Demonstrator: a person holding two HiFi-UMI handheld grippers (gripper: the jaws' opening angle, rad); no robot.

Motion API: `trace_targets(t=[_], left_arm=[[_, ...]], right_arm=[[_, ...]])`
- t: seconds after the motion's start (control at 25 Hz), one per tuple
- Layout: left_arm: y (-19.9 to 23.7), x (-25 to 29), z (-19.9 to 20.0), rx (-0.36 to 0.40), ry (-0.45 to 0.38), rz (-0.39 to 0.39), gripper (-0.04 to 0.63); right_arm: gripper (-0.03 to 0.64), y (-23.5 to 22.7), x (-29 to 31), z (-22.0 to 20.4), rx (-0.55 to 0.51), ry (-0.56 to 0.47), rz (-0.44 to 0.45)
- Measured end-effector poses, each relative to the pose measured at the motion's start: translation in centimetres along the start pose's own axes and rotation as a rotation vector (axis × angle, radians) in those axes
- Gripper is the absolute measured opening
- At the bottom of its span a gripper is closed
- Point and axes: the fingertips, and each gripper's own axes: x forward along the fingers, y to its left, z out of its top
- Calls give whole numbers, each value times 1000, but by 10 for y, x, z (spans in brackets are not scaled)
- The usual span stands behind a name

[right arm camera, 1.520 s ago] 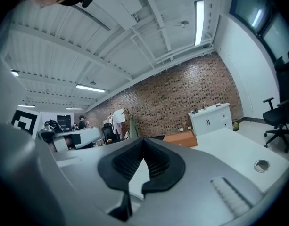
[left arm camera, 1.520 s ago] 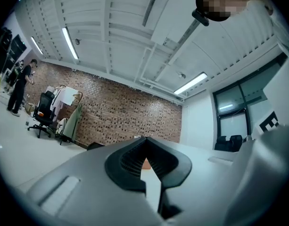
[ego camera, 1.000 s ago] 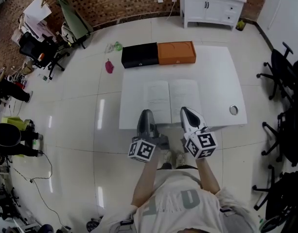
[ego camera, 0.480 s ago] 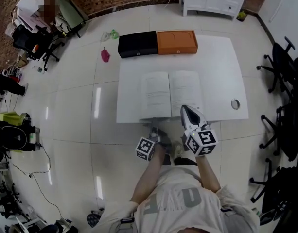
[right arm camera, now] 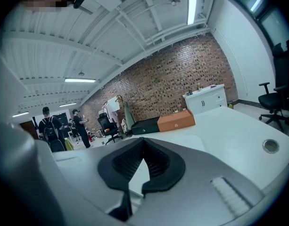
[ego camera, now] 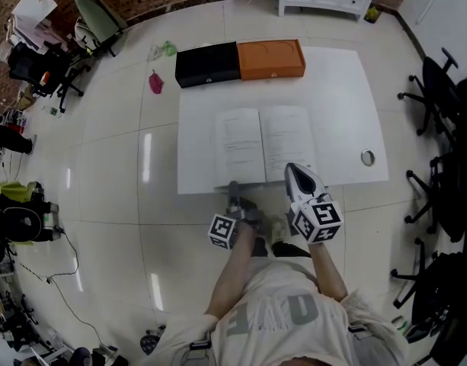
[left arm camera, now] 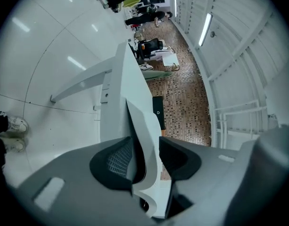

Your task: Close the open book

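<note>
Left hand-held gripper (ego camera: 235, 191) has just opened, an indistinct white edge (left arm camera: 139, 112) between; right hand-held gripper (ego camera: 297, 175) clenched.

The floor (ego camera: 103, 166) is all big pale tiles, glossy, with ceiling lights mirrored in them as bright streaks. The table (ego camera: 340, 90) has a white top, smooth and matt, no glare on it. On it lies the open book (ego camera: 262, 143), its paper pages matt white under fine grey print. There are 2 boxes at the far edge: the black box (ego camera: 207, 64) carries a faint sheen, the orange box (ego camera: 273, 58) looks flat, matt, card-like. A small ring (ego camera: 367, 157) in the tabletop gleams like metal. The back wall (right arm camera: 172, 79) is rough bare brick. The right gripper (right arm camera: 143, 142) shows a smooth plastic body, its pads (right arm camera: 129, 162) black, ribbed, matt. The person's shirt (ego camera: 279, 311) is soft pale cloth.
</note>
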Motion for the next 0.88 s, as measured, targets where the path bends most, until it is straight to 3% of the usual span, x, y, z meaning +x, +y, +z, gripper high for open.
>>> trace_targets(t=[0.16, 0.32, 0.56, 0.68, 0.88], left_arm=[[-5, 9, 15, 37, -25, -26, 185], [-4, 13, 17, 66, -24, 11, 141], [-10, 9, 16, 194, -14, 48, 128], [-28, 4, 13, 303, -18, 27, 113], [-72, -3, -5, 560, -2, -28, 91]], right_arm=[[5, -1, 4, -4, -5, 13, 1], [5, 0, 6, -4, -7, 21, 0], [5, -1, 5, -8, -8, 30, -6], [5, -2, 2, -9, -5, 27, -15], [5, -4, -7, -9, -2, 15, -29]])
